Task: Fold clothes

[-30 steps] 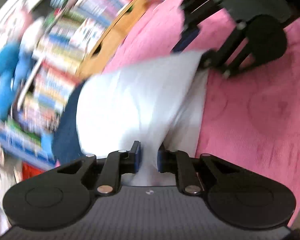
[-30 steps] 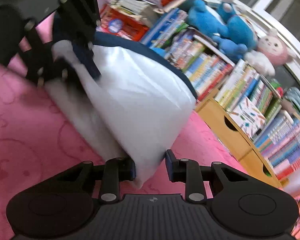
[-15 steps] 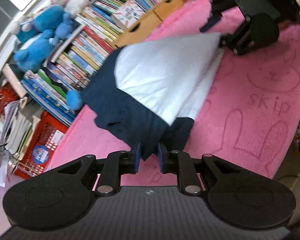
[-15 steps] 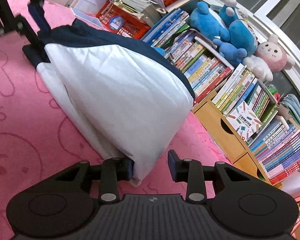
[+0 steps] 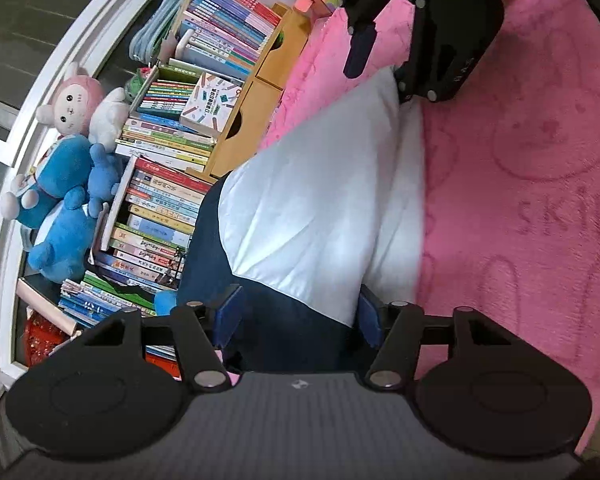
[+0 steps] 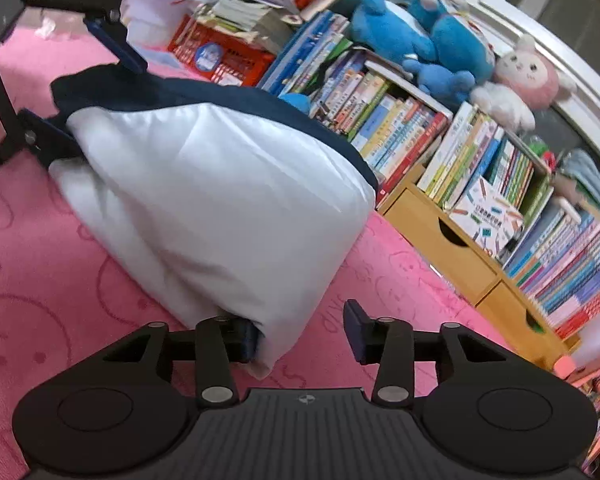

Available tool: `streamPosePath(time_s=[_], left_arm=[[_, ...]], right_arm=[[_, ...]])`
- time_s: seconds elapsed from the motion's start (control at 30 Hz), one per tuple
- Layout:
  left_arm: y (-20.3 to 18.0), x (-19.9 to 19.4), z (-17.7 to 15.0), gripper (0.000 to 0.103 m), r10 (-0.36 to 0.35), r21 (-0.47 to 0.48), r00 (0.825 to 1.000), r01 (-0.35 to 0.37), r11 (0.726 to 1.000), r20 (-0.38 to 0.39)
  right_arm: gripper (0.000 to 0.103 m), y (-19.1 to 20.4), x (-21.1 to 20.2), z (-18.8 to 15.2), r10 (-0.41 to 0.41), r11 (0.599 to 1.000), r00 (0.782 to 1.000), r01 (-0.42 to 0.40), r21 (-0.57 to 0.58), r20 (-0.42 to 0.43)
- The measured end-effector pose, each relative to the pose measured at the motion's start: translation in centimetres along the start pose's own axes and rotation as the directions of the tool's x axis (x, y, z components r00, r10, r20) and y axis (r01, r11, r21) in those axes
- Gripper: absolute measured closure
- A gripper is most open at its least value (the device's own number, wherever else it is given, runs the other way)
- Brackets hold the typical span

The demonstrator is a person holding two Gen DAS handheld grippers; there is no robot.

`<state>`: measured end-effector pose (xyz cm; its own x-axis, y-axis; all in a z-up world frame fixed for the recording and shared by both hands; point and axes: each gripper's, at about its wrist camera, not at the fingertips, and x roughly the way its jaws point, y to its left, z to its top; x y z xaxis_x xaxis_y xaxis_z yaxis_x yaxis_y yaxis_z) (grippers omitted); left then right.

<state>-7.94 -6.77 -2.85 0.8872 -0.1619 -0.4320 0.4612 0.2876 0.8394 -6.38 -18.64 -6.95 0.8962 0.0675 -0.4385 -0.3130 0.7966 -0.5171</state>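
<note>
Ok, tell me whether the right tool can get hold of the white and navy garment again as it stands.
Probably yes. The right tool is opening, but the white and navy garment has its corner between the fingers, on the pink blanket, with nothing in between.

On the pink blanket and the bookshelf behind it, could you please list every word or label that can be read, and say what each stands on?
"SKiP": pressed into the pink blanket, right of the white and navy garment.
Book spines on the shelf: printed titles, too small to read.
Boxed book with pencil pictures: cover text too small to read.
Round blue label on the red basket: blurred, unreadable.
</note>
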Motion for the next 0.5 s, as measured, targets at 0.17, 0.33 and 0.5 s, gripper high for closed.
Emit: streamPosePath(time_s=[0.17, 0.33, 0.5], left_arm=[[-0.1, 1.0, -0.5, 0.074, -0.055, 0.008, 0.997, 0.055, 0.998, -0.058], [-0.5, 0.8, -1.3, 0.096, -0.188, -0.068, 0.977, 0.182, 0.981, -0.103], [0.1, 0.1, -1.6, 0.095, -0.22, -0.103, 0.97, 0.21, 0.972, -0.106]], right_arm=[[0.052, -1.0, 0.0, 0.0, 0.016, 0.998, 1.0, -0.016, 0.054, -0.005], [0.043, -2.1, 0.1, -0.2, 0.019, 0.993, 1.0, -0.017, 0.113, -0.017], [0.039, -2.5, 0.4, -0.2, 0.036, 0.99, 0.998, -0.03, 0.135, -0.043]])
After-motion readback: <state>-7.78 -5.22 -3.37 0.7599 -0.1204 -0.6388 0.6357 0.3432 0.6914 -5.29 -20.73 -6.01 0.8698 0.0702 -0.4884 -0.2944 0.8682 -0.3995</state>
